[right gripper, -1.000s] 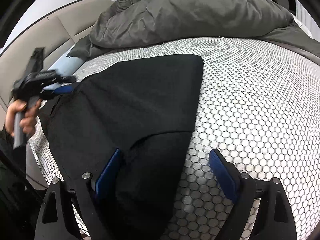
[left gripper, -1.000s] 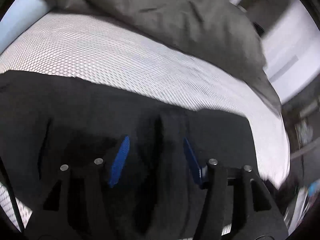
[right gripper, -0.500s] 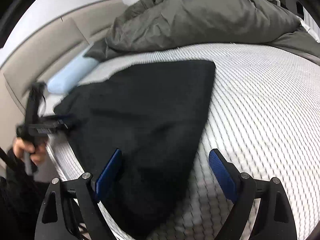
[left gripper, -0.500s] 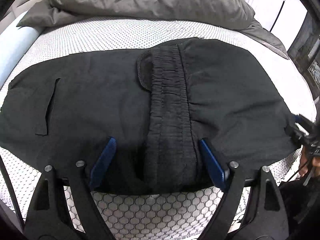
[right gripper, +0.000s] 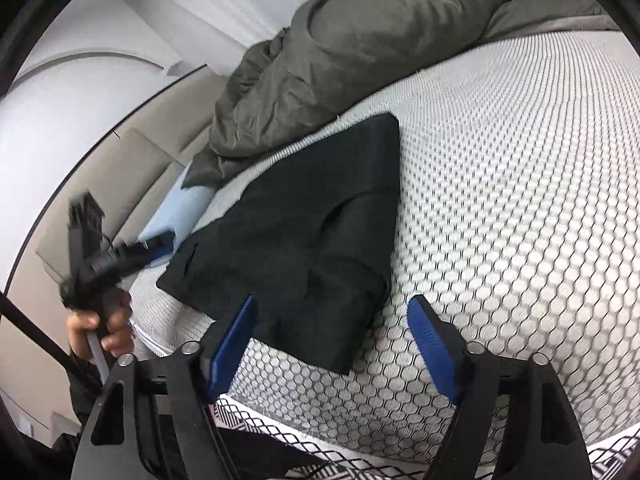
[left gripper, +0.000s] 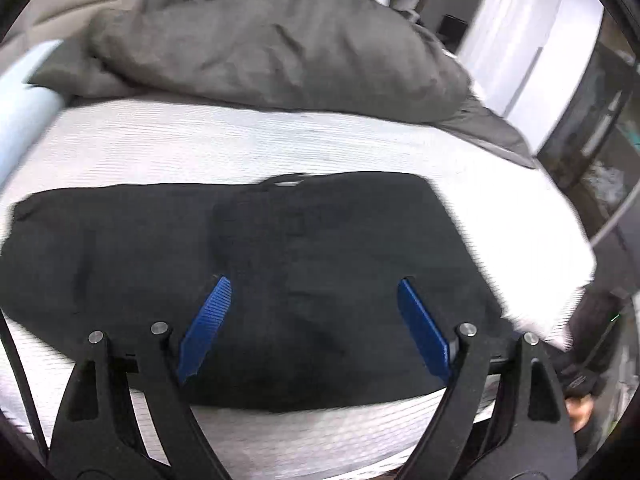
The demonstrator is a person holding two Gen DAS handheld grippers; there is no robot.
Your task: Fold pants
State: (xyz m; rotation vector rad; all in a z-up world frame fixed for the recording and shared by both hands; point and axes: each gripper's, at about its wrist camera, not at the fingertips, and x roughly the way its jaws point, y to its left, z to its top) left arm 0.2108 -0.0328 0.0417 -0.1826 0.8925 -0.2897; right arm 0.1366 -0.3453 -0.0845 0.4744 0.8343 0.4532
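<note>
The black pants (left gripper: pixel 280 260) lie folded flat on the hexagon-patterned bed cover (left gripper: pixel 240 148), near its front edge. My left gripper (left gripper: pixel 314 312) hovers over them with its jaws wide open and nothing pressed between the blue pads (left gripper: pixel 208 320). From the right wrist the pants (right gripper: pixel 312 220) run away to the upper left. My right gripper (right gripper: pixel 334 336) hangs at their near corner, its jaws closing, and the pads (right gripper: pixel 432 348) do not touch the cloth. The left gripper (right gripper: pixel 120 256) shows there too, blurred, at the far end of the pants, held by a hand (right gripper: pixel 100 328).
A rumpled grey duvet (left gripper: pixel 280 52) is heaped at the back of the bed (right gripper: pixel 520 200). A light blue pillow (right gripper: pixel 176 212) lies by the beige headboard (right gripper: pixel 132 168). A black and white patterned rug (right gripper: pixel 256 428) lies below the bed's near edge.
The left gripper let go of the waistband fold, opened wide and drew back and up. The right gripper pulled back toward the bed's edge and its jaws narrowed.
</note>
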